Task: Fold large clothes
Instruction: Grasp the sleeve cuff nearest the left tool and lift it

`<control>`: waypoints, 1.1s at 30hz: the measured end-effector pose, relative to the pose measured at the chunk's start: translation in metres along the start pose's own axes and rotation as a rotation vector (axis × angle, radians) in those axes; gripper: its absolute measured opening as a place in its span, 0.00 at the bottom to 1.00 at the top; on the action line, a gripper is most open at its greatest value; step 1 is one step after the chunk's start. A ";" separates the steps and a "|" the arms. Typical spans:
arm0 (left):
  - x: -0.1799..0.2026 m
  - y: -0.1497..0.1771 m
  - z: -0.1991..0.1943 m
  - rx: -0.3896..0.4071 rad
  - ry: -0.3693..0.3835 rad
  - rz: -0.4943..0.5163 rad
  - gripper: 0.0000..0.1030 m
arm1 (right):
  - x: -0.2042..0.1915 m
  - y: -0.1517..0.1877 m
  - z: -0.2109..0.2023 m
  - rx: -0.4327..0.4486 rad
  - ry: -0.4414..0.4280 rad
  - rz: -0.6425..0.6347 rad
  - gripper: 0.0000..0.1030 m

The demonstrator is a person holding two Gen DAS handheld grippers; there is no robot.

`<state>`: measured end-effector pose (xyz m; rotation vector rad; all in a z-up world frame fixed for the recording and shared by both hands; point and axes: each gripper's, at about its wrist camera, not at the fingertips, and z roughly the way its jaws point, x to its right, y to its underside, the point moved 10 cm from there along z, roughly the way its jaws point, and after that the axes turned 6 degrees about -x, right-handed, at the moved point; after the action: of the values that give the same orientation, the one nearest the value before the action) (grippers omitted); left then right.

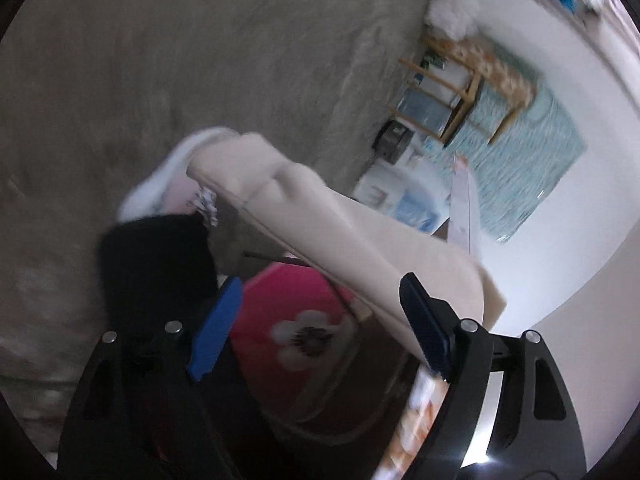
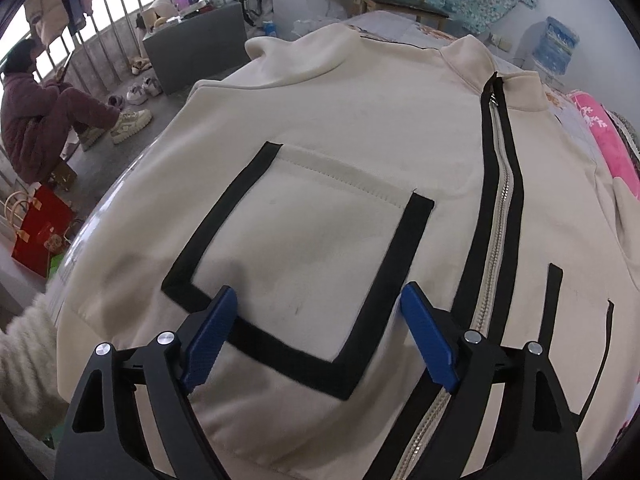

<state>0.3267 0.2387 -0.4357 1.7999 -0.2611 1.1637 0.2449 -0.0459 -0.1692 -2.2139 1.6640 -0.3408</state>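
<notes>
A cream zip-up jacket [image 2: 352,152] with black trim lies spread flat, front up, filling the right wrist view; its zipper [image 2: 498,216] runs up to the collar and a black-edged pocket [image 2: 304,248] sits in the middle. My right gripper [image 2: 320,332] is open, hovering just above the pocket's lower edge, holding nothing. In the blurred left wrist view a cream sleeve [image 1: 340,236] of the jacket crosses in front of my left gripper [image 1: 320,324], which is open; the sleeve lies against its right finger [image 1: 424,332] and is not pinched.
A pink flowered blanket [image 1: 296,320] lies below the left gripper and at the bed's right edge [image 2: 608,140]. A black garment [image 1: 160,264] hangs left. A seated person [image 2: 44,120], shoes, a red bag [image 2: 40,232] and a wooden chair [image 2: 404,0] stand around.
</notes>
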 end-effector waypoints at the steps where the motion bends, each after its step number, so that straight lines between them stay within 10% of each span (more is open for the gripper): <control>1: -0.009 -0.003 0.009 -0.002 0.029 -0.033 0.75 | -0.001 -0.001 0.000 -0.003 0.006 -0.003 0.80; 13: -0.049 -0.061 0.075 0.042 0.232 -0.201 0.72 | -0.005 -0.005 0.002 -0.038 0.055 -0.042 0.80; 21: -0.012 -0.079 0.034 0.104 0.053 -0.005 0.08 | -0.008 -0.007 0.000 -0.012 0.085 -0.080 0.80; 29: 0.134 -0.067 -0.102 0.340 -0.154 0.372 0.07 | -0.009 -0.005 -0.012 0.067 -0.003 -0.021 0.80; 33: 0.277 0.002 -0.144 0.444 -0.205 0.689 0.07 | -0.006 0.000 -0.033 0.134 -0.030 0.004 0.80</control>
<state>0.3849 0.4327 -0.1978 2.3132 -0.8483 1.5973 0.2304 -0.0448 -0.1391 -2.1072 1.5812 -0.4038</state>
